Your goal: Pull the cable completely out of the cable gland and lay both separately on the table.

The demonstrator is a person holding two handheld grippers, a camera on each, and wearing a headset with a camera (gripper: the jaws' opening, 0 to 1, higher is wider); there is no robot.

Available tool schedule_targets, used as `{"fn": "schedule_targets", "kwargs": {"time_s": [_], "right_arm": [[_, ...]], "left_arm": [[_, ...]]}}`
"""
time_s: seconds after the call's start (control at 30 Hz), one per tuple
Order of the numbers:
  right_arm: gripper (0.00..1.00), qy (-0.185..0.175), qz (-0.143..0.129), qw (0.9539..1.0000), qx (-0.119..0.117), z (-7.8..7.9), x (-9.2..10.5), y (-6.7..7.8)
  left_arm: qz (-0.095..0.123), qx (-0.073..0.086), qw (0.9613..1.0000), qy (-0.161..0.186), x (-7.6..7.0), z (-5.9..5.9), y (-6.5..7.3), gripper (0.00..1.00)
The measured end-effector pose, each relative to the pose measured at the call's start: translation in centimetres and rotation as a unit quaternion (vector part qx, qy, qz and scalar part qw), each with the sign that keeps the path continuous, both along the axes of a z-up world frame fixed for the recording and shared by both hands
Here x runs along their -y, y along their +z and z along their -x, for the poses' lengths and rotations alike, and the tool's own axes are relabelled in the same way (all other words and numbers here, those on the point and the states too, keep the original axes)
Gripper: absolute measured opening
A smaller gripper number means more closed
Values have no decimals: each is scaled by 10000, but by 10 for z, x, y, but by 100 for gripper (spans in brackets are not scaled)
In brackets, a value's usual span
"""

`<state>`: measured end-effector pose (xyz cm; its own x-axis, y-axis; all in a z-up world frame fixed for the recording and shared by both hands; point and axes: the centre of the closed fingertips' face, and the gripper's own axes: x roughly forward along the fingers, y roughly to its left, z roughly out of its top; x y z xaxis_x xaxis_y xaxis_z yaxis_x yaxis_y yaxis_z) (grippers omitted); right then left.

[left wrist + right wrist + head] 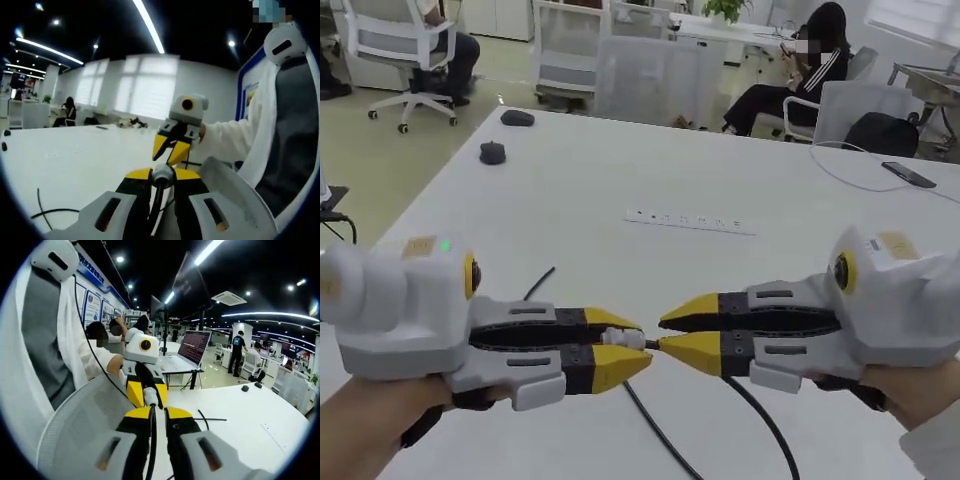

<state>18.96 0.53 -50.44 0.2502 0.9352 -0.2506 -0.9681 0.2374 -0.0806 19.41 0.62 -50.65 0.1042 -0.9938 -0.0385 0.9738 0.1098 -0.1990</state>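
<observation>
Head view: one white gland (623, 338) sits at 6 o'clock, clamped in the left gripper (642, 343). One black cable (655, 425) runs from it into the right gripper (665, 334), whose jaws pinch it. Two mice (493, 152) lie at 10 o'clock on the table (570, 200), with one power strip (690, 222) at centre; its markings are unreadable.

Left gripper view: the gland (162, 175) sits between this gripper's own tips.

Right gripper view: the cable (151, 437) lies between its closed jaws.
</observation>
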Motion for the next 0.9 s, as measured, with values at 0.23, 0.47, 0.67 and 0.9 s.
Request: {"fn": "schedule_targets", "kwargs": {"time_s": [0.23,0.47,0.67,0.9], "right_arm": [[3,169,312,9994,-33,4,-2,-14],[3,103,175,9998,-74,-1,-4,-12],[3,82,188,9998,-50,-5,-4,-15],[2,64,233,9997,-67,-9,2,-20]], "left_arm": [[51,-53,10000,-9,0,0,1,17],[108,-137,9998,76,-3,-5,2,17],[101,-114,9998,129,-4,-8,2,16],[195,-76,9996,202,-7,-10,7,16]]}}
